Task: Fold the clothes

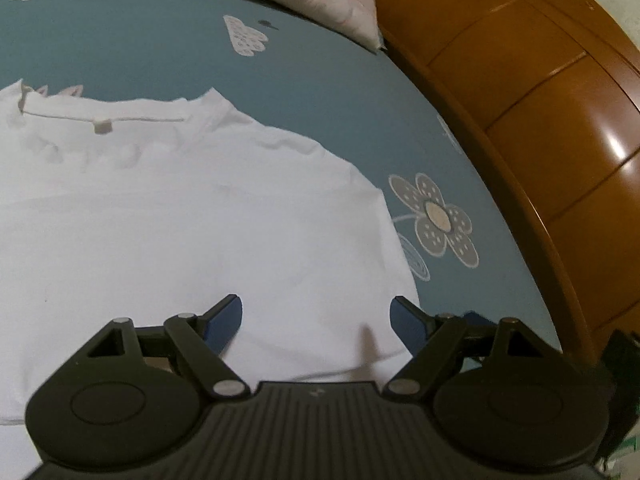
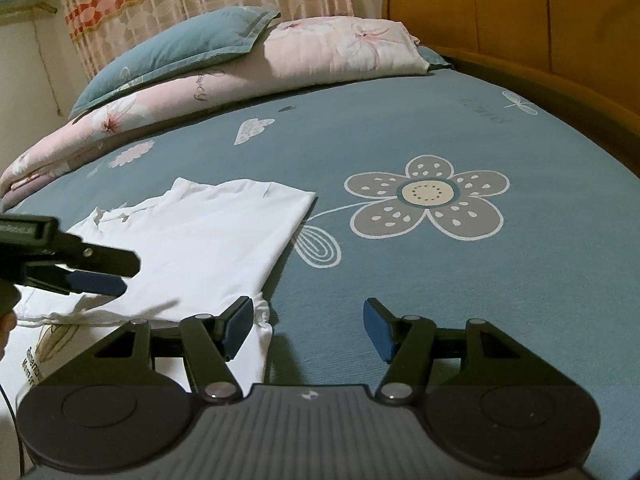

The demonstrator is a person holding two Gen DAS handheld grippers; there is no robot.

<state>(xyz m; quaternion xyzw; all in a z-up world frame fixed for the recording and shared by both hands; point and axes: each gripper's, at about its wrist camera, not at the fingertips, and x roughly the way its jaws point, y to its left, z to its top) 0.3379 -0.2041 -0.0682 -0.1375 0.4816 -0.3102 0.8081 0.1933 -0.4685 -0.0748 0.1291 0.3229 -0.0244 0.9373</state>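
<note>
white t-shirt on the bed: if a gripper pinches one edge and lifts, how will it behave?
The white t-shirt will probably drape and sag: it lies flat in thin folded layers with soft wrinkles near the collar. It is likely light. Pushed, it would likely bunch rather than slide whole across the blue bedsheet, as its gathered corner suggests.

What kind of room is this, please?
Most likely a bedroom: a bed with a blue flowered sheet, a blue pillow on a folded pink quilt, and a wooden headboard.
</note>
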